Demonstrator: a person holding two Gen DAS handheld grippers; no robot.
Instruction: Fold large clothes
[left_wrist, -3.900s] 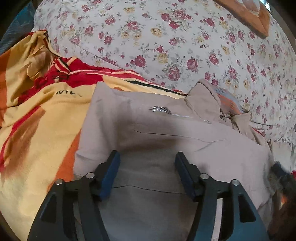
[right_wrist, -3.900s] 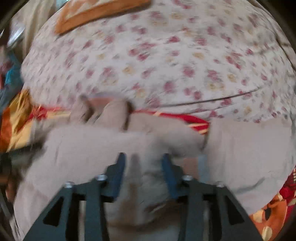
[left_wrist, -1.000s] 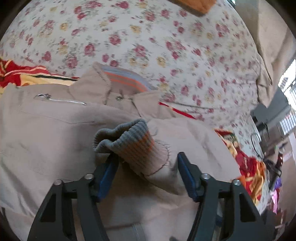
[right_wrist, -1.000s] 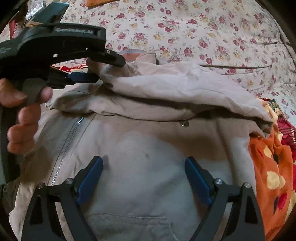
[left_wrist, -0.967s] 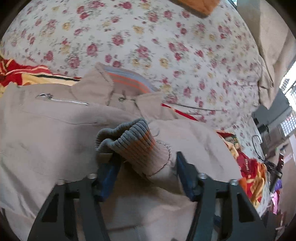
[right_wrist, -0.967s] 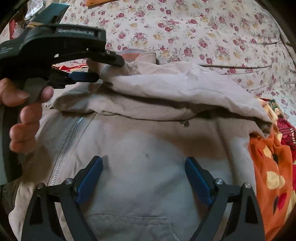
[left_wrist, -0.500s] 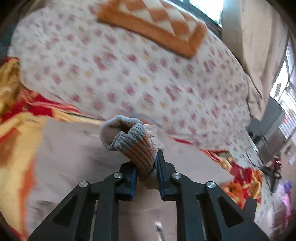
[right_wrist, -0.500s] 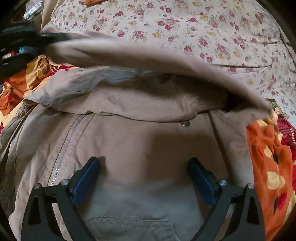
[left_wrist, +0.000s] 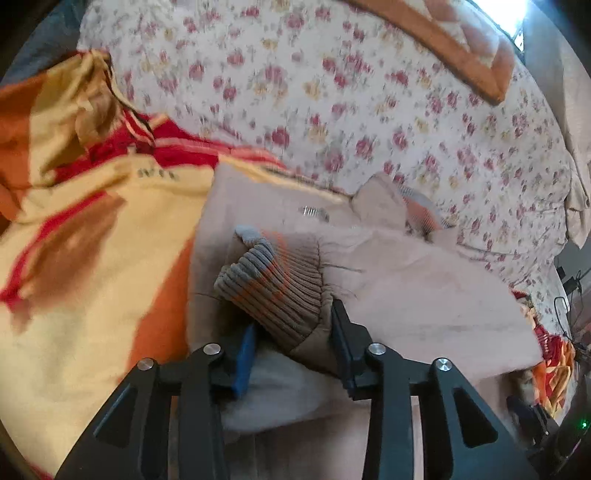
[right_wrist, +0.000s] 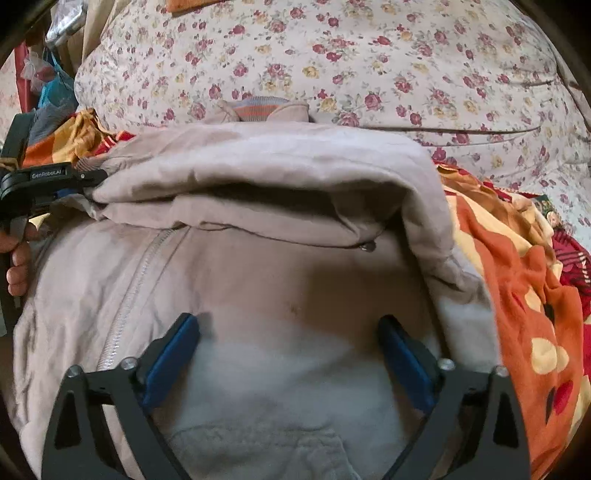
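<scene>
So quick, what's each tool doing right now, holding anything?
Left tool: jaws opening, the jacket's ribbed cuff between them, one pad clear of it.
Right tool: open, closing slightly, holding nothing, above the beige jacket.

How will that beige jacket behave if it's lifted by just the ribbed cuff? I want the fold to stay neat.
Probably floppy: the beige jacket drapes in soft folds, its sleeve sagging across the body. The ribbed cuff looks thick and stretchy, so it may slip as the left claw is opening around it. The padded look suggests some weight, likely dragging the fold.
</scene>
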